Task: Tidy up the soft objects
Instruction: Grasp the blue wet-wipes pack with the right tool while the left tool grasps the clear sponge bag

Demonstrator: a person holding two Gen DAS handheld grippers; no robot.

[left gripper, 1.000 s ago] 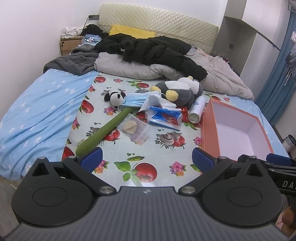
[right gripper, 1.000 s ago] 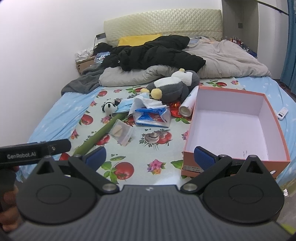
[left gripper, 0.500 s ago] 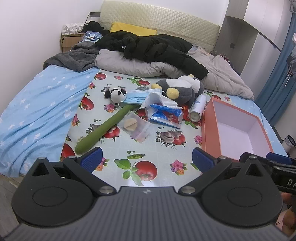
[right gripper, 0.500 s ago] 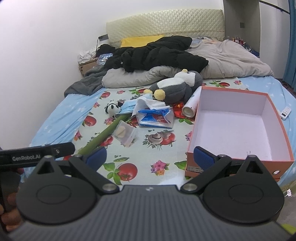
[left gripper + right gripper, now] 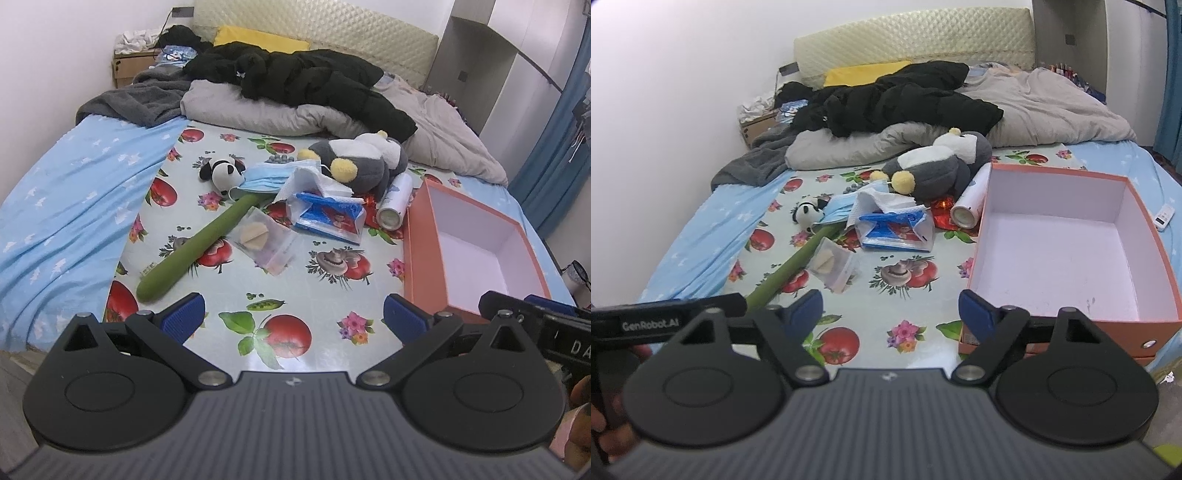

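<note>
A grey and white penguin plush [image 5: 354,162] [image 5: 934,166] lies mid-bed. A small panda plush [image 5: 221,173] [image 5: 807,212] lies to its left, beside a blue face mask [image 5: 266,181]. A long green soft stick [image 5: 199,247] [image 5: 790,266] lies diagonally. An empty orange box [image 5: 417,254] [image 5: 1071,325] stands at the right. My left gripper [image 5: 293,319] is open and empty above the near mat edge. My right gripper [image 5: 890,312] is open and empty, just left of the box's near corner.
A clear bag [image 5: 266,243], a blue packet [image 5: 328,218], white tissue [image 5: 314,181] and a white can [image 5: 395,206] lie on the fruit-print mat [image 5: 295,295]. Black clothes [image 5: 295,77] and a grey duvet [image 5: 436,125] fill the bed's far end. A remote [image 5: 1163,216] lies right of the box.
Both grippers have moved forward and a little higher over the bed, so the objects look closer. Nothing on the bed has moved. Both grippers stay open.
</note>
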